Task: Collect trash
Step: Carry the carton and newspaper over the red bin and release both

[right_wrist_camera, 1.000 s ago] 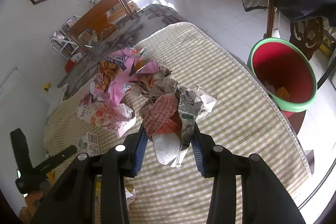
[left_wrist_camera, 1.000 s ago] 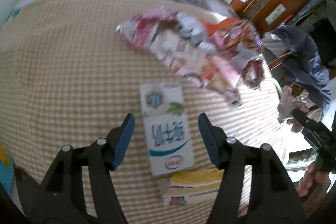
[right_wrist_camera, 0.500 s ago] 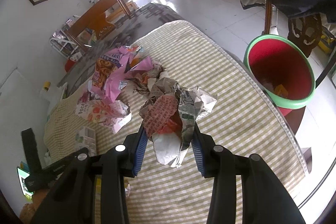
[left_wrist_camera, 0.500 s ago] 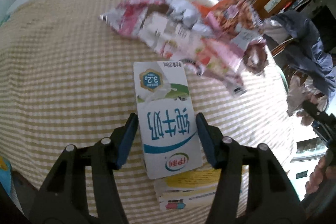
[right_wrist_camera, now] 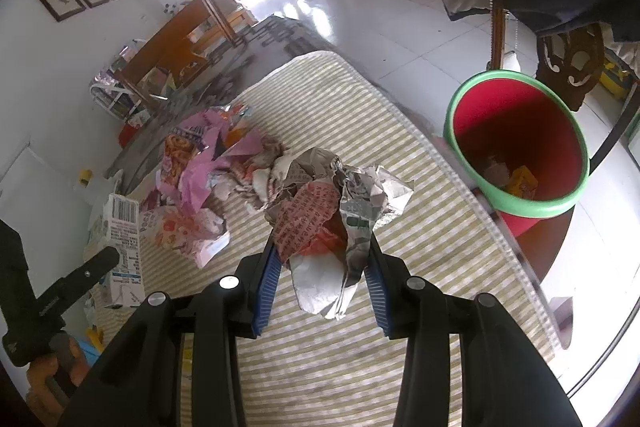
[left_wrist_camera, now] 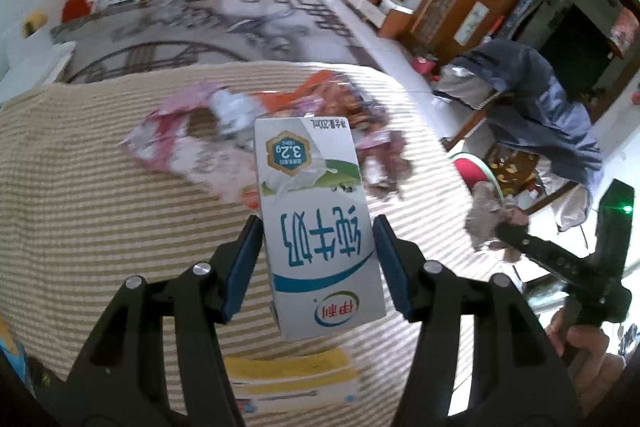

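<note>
A red bin with a green rim stands on the floor just beside the counter's far right edge. Inside it, at the bottom, lie a few scraps, one of them yellow; the rest are too dim to name.

The right gripper pinches a wad of crumpled paper, grey newsprint with a red printed piece, between its blue pads, held above the striped cloth of the counter.

The left gripper clamps a white milk carton between its pads, printed side up, blue characters upside down in the left wrist view. Behind the carton a loose pile of pink and orange wrappers lies on the cloth. A flat yellow and white package lies under the gripper, near the counter's edge.

Compared with a second ago, the carton was lying flat on the cloth between spread fingers; now the fingers have closed on it and it is raised off the cloth. The right gripper has kept its hold on the paper wad, and the bin now appears larger and nearer in the right wrist view.
</note>
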A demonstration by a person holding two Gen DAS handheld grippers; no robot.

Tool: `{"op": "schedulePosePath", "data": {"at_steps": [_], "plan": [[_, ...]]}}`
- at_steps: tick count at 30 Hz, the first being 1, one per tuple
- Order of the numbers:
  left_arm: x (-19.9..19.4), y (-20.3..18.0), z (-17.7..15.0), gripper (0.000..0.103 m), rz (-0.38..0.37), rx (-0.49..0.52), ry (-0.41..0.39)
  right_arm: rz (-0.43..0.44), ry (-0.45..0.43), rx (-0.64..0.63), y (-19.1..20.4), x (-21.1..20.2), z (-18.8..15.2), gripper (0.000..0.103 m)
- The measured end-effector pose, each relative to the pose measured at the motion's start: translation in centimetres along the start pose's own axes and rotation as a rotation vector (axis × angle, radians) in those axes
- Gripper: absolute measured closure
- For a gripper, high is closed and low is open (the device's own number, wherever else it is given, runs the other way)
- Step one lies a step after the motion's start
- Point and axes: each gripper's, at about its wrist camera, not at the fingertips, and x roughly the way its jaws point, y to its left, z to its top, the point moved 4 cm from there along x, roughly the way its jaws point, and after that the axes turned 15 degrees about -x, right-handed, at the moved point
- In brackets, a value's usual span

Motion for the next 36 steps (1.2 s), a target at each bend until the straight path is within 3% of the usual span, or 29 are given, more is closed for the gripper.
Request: {"op": "schedulePosePath", "data": {"at_steps": [11, 21, 28, 36], "plan": [[3.1, -8.1, -0.4, 0.048, -0.080, 0.076, 0.041, -0.060, -0.044, 0.066, -7.3, -2.5, 2.0, 0.064], [6.4, -14.3, -1.5, 0.048, -0.108, 0.120, 0.085, -0.058, -0.036, 0.090, -13.0, -2.6, 3.6, 0.064], [9.6, -18.8, -2.5, 0.048, -0.109, 0.191, 0.141, -0.052, -0.034, 0.138, -17.0, -2.5, 4.3, 0.063], [14.5, -25.7, -3.4, 0.048, -0.183, 0.231, 0.242, -0.042, -0.021, 0.231, -22.2, -2.4, 4.5, 0.063]]}}
